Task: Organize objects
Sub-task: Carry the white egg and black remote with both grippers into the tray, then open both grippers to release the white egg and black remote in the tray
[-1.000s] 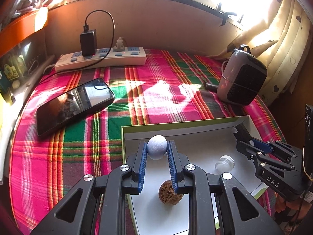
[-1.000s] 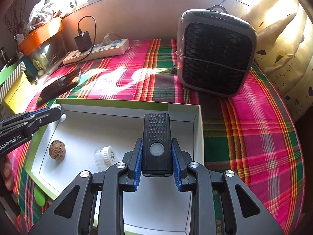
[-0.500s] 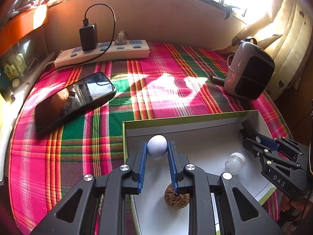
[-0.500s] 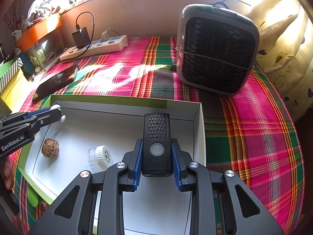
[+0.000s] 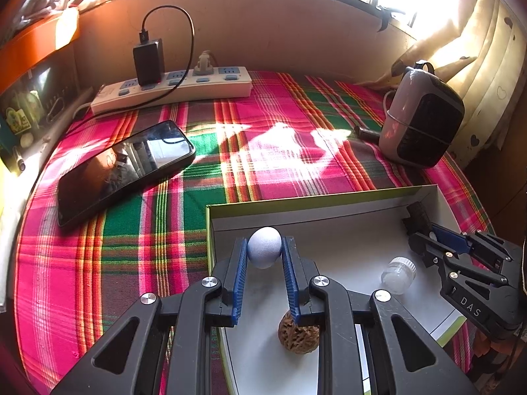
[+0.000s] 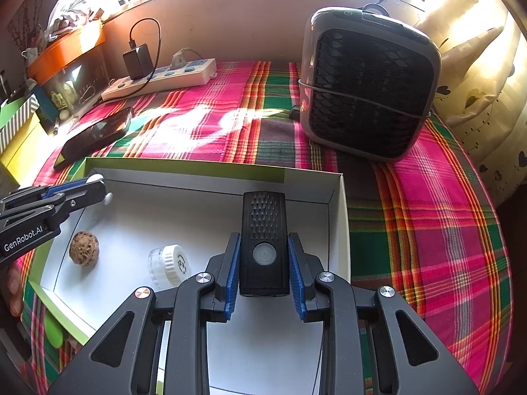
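Observation:
My left gripper (image 5: pixel 263 253) is shut on a pale blue-white ball (image 5: pixel 264 247), held above the far left corner of the white box (image 5: pixel 296 207). My right gripper (image 6: pixel 263 263) is shut on a black rectangular device (image 6: pixel 263 230) with a round button, held over the right side of the box (image 6: pixel 210 184). A brown walnut (image 5: pixel 298 337) and a small clear bottle with a white cap (image 5: pixel 397 275) lie in the box; they also show in the right wrist view as the walnut (image 6: pixel 84 248) and the bottle (image 6: pixel 168 265).
A black phone (image 5: pixel 122 168) lies on the plaid cloth left of the box. A power strip (image 5: pixel 171 87) with a charger runs along the back wall. A grey fan heater (image 6: pixel 365 82) stands at the back right. A curtain (image 6: pixel 477 65) hangs on the right.
Both grippers have drawn back a little toward the near side, each still holding its object over the box. The box contents have not moved.

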`<action>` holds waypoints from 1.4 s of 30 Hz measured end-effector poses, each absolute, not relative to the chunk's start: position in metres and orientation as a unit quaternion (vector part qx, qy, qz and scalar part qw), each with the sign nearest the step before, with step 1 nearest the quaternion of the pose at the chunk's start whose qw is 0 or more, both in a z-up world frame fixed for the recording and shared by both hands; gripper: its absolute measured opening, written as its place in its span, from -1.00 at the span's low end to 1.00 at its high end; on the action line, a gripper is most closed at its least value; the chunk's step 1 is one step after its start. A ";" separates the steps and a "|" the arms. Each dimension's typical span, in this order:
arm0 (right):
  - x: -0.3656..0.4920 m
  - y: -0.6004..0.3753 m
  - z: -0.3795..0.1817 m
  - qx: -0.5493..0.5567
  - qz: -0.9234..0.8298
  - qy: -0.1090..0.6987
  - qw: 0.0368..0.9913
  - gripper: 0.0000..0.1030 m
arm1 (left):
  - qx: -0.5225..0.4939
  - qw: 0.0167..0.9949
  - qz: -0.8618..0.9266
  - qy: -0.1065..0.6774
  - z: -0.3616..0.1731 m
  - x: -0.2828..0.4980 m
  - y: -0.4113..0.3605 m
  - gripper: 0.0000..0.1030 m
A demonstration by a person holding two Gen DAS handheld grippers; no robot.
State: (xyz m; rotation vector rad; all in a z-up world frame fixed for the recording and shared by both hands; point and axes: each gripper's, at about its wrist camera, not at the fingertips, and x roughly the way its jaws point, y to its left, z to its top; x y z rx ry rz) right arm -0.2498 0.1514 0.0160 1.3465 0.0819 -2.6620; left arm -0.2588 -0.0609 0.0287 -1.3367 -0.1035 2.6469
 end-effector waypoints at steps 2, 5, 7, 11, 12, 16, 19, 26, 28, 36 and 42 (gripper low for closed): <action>-0.250 0.152 0.016 0.450 -0.889 0.027 0.078 -0.45 | -0.449 0.087 0.889 -0.035 0.029 -0.259 -0.061 -0.61; -0.249 0.152 0.016 0.449 -0.890 0.027 0.078 -0.45 | -0.449 0.088 0.889 -0.035 0.028 -0.259 -0.061 -0.61; -0.249 0.152 0.016 0.448 -0.890 0.028 0.076 -0.45 | -0.448 0.088 0.889 -0.035 0.028 -0.258 -0.062 -0.61; -0.249 0.154 0.016 0.448 -0.891 0.025 0.074 -0.45 | -0.446 0.089 0.890 -0.038 0.028 -0.258 -0.063 -0.58; -0.249 0.154 0.017 0.447 -0.891 0.026 0.073 -0.45 | -0.446 0.089 0.890 -0.038 0.028 -0.258 -0.063 -0.58; -0.248 0.154 0.017 0.446 -0.892 0.024 0.073 -0.45 | -0.447 0.091 0.889 -0.039 0.028 -0.258 -0.063 -0.54; -0.248 0.155 0.018 0.444 -0.893 0.023 0.072 -0.45 | -0.447 0.093 0.889 -0.041 0.028 -0.259 -0.063 -0.49; -0.245 0.156 0.021 0.439 -0.895 0.019 0.072 -0.32 | -0.445 0.097 0.889 -0.042 0.029 -0.256 -0.059 -0.37; -0.243 0.156 0.022 0.437 -0.896 0.018 0.072 -0.30 | -0.443 0.096 0.890 -0.040 0.030 -0.254 -0.058 -0.36; -0.233 0.155 0.028 0.429 -0.900 0.016 0.070 -0.29 | -0.432 0.095 0.896 -0.035 0.038 -0.243 -0.059 -0.31; -0.222 0.155 0.035 0.419 -0.905 0.014 0.070 -0.23 | -0.426 0.095 0.899 -0.035 0.043 -0.231 -0.061 -0.31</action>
